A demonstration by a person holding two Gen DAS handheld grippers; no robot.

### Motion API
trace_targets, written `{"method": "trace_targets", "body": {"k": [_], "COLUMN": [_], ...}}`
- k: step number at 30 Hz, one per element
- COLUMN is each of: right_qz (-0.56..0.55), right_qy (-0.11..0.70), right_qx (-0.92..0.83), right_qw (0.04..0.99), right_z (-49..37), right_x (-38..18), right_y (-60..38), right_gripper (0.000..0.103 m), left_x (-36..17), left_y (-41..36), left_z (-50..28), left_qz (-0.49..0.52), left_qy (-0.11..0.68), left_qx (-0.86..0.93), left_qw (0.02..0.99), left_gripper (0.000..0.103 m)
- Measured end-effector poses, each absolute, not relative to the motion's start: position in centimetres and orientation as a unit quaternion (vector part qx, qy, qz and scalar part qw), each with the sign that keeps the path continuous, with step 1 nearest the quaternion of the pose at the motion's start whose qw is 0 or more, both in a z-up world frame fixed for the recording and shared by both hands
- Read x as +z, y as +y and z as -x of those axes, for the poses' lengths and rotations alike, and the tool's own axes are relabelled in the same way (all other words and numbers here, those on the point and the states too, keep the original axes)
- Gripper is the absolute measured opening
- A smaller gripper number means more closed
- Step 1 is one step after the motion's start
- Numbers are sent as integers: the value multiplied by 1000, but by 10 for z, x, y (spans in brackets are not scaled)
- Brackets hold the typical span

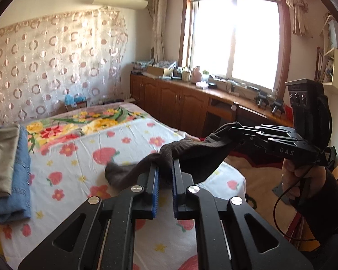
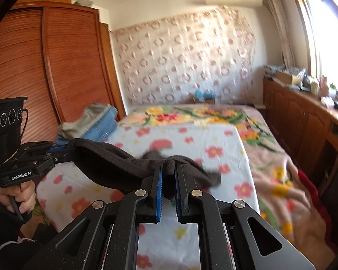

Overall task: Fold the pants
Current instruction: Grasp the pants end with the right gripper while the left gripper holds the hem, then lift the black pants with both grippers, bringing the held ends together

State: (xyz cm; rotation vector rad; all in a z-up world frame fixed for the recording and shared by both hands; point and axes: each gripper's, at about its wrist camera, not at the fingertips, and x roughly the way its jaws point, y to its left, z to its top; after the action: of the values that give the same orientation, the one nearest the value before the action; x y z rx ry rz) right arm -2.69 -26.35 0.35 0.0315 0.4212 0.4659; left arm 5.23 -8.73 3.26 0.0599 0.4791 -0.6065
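A pair of dark brown pants (image 1: pixel 191 155) hangs in the air above the bed, stretched between the two grippers, with a loose end drooping toward the sheet. My left gripper (image 1: pixel 165 160) is shut on one part of the fabric, which bunches between its blue pads. My right gripper (image 1: pixel 234 127), held by a hand in a dark sleeve, is clamped on the other end. The right wrist view shows the same from the other side: the right gripper (image 2: pixel 169 165) pinches a fold of the pants (image 2: pixel 115 164), and the left gripper (image 2: pixel 71 145) grips them at the left.
The bed has a white strawberry-print sheet (image 1: pixel 74 168) over a floral blanket (image 2: pixel 277 157). A stack of folded clothes (image 1: pixel 9 168), blue denim under khaki, lies at the bed's left side. A wooden wardrobe (image 2: pixel 56 67) stands on that side, with low cabinets (image 1: pixel 175 103) under the window.
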Motion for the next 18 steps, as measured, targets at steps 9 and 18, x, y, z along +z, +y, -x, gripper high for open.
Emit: {"method": "trace_targets", "body": {"k": [9, 18], "right_qz": [10, 14], "right_qy": [203, 273], "right_qx": [263, 282], "right_qw": [943, 919], "right_z": [1, -65], "right_x": [4, -36], "right_y": [-234, -211], "right_gripper": [9, 9], "left_x": [13, -33], "left_y": [-53, -36], "left_z": [-95, -138], "left_qz": [-16, 8], "left_qy": [257, 313], "left_qx": [-267, -249], "left_qw": [929, 917], "left_gripper": [10, 10]}}
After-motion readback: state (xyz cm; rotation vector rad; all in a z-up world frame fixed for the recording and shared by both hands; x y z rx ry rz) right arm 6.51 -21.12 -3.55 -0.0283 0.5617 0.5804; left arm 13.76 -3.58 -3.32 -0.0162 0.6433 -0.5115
